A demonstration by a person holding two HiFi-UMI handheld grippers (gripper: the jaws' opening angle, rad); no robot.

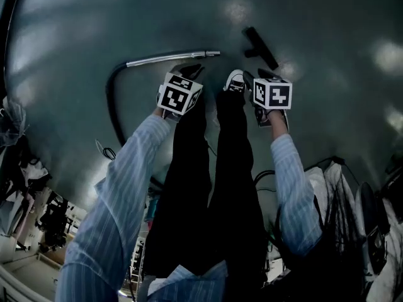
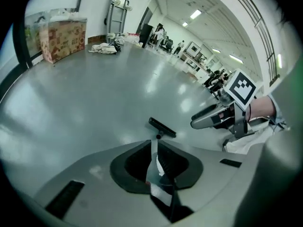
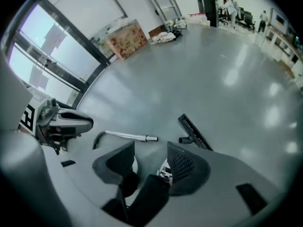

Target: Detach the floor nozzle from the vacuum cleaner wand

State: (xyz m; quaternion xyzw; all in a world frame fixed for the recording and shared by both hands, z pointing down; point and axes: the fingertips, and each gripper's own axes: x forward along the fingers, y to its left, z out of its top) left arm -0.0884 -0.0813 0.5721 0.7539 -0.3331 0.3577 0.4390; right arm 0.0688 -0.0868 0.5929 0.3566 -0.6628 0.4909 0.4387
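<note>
Floor nozzle off the wand; both tongs held high, nothing in either.

The floor nozzle (image 1: 260, 48) lies on the grey floor (image 1: 302, 17), apart from the tip of the chrome wand (image 1: 170, 58), so the joint looks already separated. The left gripper (image 2: 155, 161) has its jaws narrowed to a slit, with nothing in it. The right gripper (image 3: 149, 162) has its jaws wide, with only the person's shoe (image 3: 165, 171) below. Probably no hold is needed now.
</note>
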